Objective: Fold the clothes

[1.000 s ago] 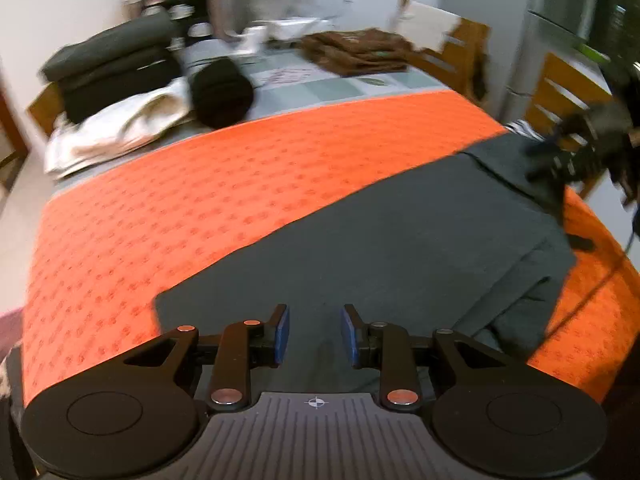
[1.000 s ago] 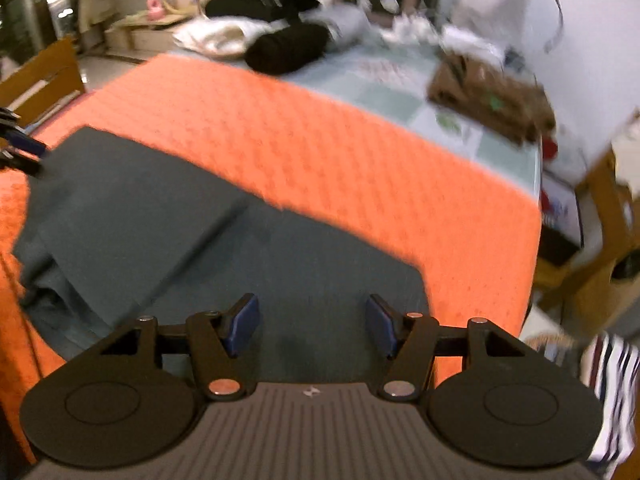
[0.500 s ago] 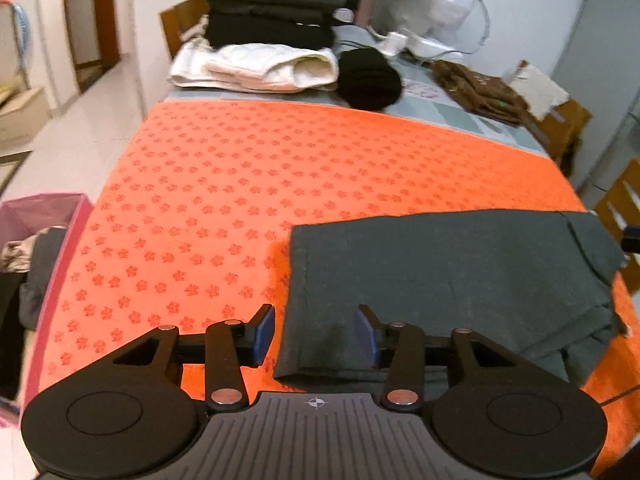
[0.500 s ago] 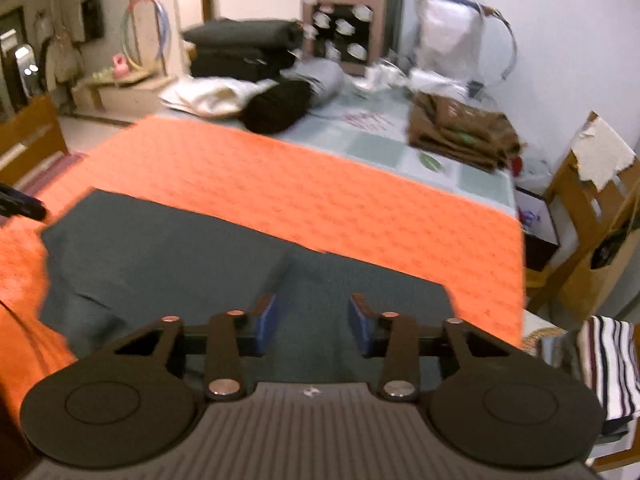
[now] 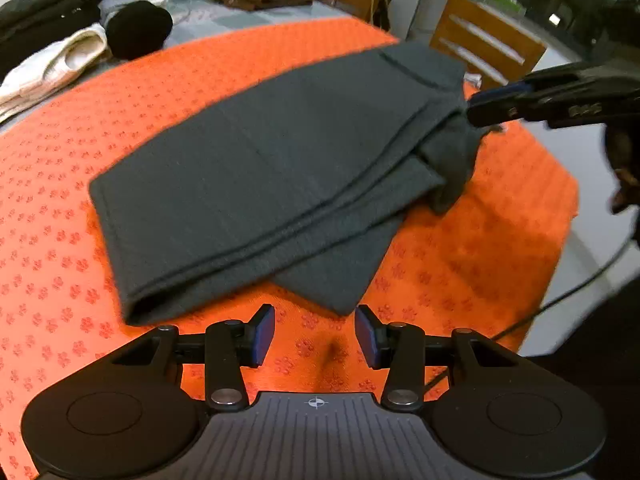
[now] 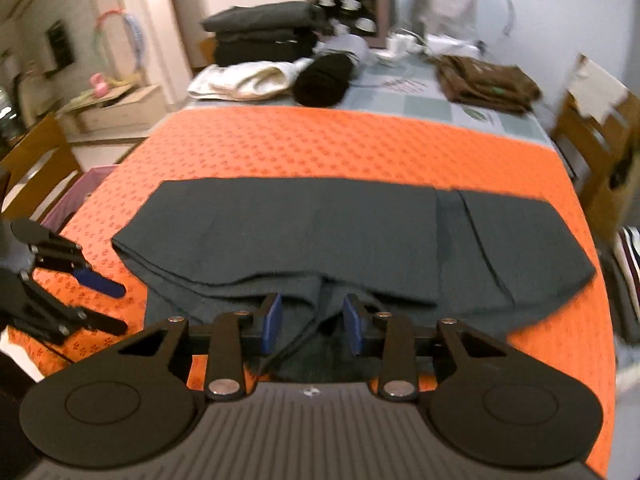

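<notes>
A dark grey garment (image 5: 260,184) lies folded lengthwise on the orange cloth (image 5: 460,260), with a loose flap pointing toward me. My left gripper (image 5: 315,336) is open over bare orange cloth, just short of that flap's corner, with nothing between its fingers. In the right wrist view the garment (image 6: 340,232) stretches across the table. My right gripper (image 6: 312,322) stands at its near edge, jaws partly closed and open around a raised, bunched fold without pinching it. The right gripper (image 5: 474,106) shows at the garment's bunched right end. At the left edge of the right wrist view, the left gripper (image 6: 120,306) is open.
At the far end of the table lie a stack of folded dark clothes (image 6: 260,32), a white garment (image 6: 248,78), a black roll (image 6: 324,80) and a brown garment (image 6: 488,80). Wooden chairs (image 6: 592,128) flank the table. A pink basket (image 6: 72,196) stands on the floor at left.
My left gripper swung off the garment's middle to its near corner and its jaws widened. My right gripper narrowed and travelled to the garment's near edge, where the bunched fold lies between its fingers.
</notes>
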Tool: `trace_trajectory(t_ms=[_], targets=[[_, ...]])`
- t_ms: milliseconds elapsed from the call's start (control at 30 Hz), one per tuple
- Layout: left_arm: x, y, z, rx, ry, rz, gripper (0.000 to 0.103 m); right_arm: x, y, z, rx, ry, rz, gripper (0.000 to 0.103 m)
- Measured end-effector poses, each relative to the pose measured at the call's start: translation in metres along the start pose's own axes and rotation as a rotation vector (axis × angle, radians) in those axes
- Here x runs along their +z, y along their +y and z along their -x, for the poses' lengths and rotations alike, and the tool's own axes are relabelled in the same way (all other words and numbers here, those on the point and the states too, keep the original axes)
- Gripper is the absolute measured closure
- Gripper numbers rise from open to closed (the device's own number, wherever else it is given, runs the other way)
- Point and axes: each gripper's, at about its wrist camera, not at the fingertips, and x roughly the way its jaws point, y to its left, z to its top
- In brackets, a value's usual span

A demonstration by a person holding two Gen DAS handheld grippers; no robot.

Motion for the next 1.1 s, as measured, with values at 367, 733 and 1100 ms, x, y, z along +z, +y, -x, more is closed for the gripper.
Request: trace_trajectory(t_ms=[367,733,1100], targets=[[-0.002,-0.047,-0.022,0.220,-0.064,-0.006,0.077,-0.028,-0.006,0.000,0.020,0.043,-0.047,0.064],[-0.017,-0.032,0.021,0.199,-0.174,0.126,0.080,0.025,0.015,-0.011,0.055,-0.101,0.060,0.094],[-0.019,0.070,0.074,0.256,-0.318,0.378,0.052,-0.008,0.016,-0.085,-0.084,-0.071,0.031,0.094]])
